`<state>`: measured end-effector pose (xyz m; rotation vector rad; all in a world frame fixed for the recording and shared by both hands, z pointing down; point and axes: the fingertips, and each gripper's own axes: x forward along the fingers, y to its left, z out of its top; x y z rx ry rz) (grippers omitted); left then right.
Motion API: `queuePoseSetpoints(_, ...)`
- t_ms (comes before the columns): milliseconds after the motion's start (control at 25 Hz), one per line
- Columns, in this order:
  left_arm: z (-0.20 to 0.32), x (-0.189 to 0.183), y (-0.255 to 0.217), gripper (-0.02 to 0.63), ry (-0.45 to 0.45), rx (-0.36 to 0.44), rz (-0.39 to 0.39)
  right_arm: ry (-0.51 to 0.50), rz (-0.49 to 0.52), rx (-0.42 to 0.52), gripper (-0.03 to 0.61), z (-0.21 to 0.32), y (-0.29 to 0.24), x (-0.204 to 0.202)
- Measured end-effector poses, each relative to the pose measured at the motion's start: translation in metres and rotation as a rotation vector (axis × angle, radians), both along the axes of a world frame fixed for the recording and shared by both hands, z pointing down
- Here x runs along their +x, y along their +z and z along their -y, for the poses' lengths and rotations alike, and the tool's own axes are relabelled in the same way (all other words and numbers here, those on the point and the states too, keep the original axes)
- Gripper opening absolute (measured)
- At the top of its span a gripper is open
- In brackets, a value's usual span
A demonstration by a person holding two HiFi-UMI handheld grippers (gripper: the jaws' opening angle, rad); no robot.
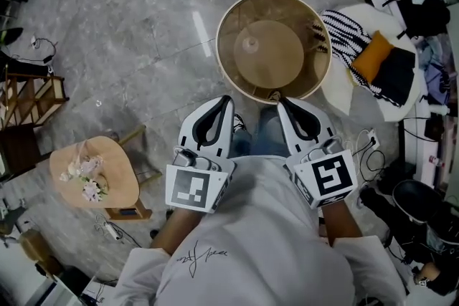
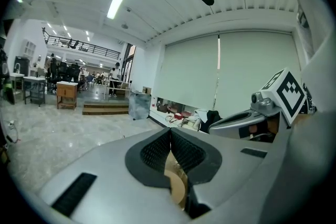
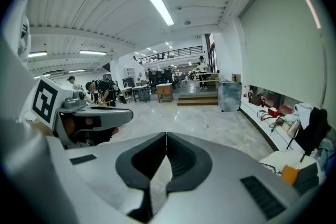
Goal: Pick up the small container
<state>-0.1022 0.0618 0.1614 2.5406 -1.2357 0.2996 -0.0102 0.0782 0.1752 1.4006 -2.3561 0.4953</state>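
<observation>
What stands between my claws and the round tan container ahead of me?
Nothing visible does. The left claw and the right claw, both shut and empty, point toward the near rim of the round tan container, with no object between them.

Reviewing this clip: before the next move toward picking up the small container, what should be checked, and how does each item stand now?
1. Left gripper jaws apart for a grasp: not ok, together and empty.
2. Right gripper jaws apart: not ok, together and empty.
3. Target identified: cannot tell; only a round wooden tub shows ahead.
4. Both tips close to the tub's near rim: ok.
5. Tips touching the tub: cannot tell.
</observation>
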Motion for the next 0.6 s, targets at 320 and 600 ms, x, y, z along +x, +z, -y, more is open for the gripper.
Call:
queuePoseSetpoints(320,0.029,0.016,0.007,0.018,-0.024,-0.021,0.022,-0.093,-0.008,-0.058,0.017,0.025,0.017,0.006)
queuePoseSetpoints(600,0.044,0.026,0.023,0.018,-0.049,-0.057,0.044,-0.154,-0.040,-0.085,0.017,0.042,0.032,0.022)
